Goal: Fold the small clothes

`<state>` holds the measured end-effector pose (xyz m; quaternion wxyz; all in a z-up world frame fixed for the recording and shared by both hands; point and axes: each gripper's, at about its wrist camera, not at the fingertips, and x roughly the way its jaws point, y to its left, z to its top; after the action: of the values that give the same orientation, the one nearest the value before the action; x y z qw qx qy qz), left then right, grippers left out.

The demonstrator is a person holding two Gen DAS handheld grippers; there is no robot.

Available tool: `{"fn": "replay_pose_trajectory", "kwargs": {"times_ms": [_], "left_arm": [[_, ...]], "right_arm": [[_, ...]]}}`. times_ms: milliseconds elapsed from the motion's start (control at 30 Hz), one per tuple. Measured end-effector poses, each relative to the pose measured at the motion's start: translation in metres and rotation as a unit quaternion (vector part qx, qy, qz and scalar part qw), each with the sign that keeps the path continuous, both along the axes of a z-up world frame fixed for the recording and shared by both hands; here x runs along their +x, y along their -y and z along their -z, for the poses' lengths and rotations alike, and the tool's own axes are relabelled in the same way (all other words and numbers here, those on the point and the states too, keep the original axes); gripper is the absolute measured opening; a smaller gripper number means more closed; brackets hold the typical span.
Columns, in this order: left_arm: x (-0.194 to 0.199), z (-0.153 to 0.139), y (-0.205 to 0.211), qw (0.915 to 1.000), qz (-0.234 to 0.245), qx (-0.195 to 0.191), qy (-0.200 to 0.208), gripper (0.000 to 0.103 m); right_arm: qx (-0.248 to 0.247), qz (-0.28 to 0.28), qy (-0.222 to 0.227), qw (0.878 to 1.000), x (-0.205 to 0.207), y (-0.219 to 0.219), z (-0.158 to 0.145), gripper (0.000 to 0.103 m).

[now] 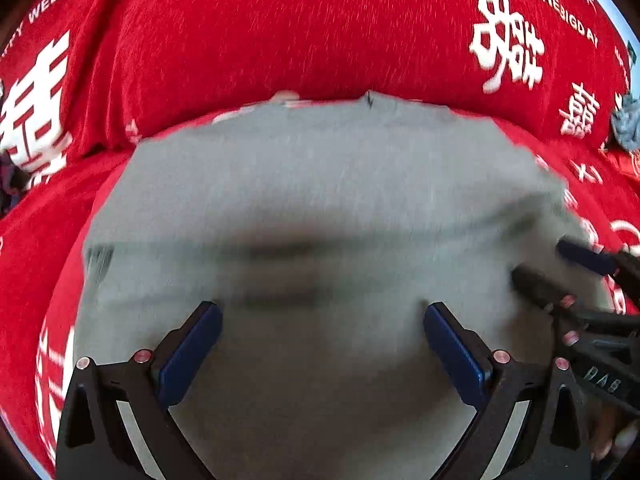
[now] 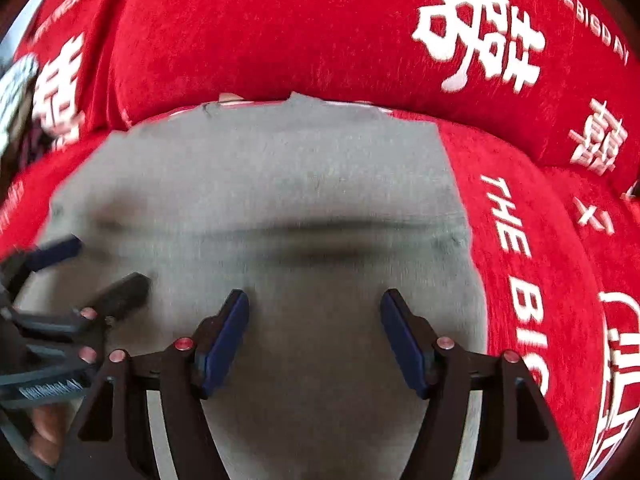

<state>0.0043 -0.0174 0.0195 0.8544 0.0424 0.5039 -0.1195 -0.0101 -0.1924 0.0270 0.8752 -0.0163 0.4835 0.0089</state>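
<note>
A small grey garment lies flat on a red sofa seat, with a dark crease across its middle; it also fills the right wrist view. My left gripper hovers over the garment's near part, open and empty. My right gripper is open and empty over the same cloth. The right gripper shows at the right edge of the left wrist view. The left gripper shows at the left edge of the right wrist view. Both views are blurred by motion.
The red sofa cover has white characters and lettering; its backrest rises just behind the garment. A blue-grey bundle of cloth sits at the far right.
</note>
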Motion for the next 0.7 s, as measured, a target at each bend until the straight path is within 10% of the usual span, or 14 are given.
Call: {"fn": "replay_pose_trajectory", "kwargs": {"times_ms": [700], "left_arm": [[-0.144,-0.006,-0.045,0.9996,-0.007,0.004,0.025,0.102]], "right_arm": [[0.004,-0.013,0.071,0.997,-0.161,-0.009,-0.001,0.086]]}}
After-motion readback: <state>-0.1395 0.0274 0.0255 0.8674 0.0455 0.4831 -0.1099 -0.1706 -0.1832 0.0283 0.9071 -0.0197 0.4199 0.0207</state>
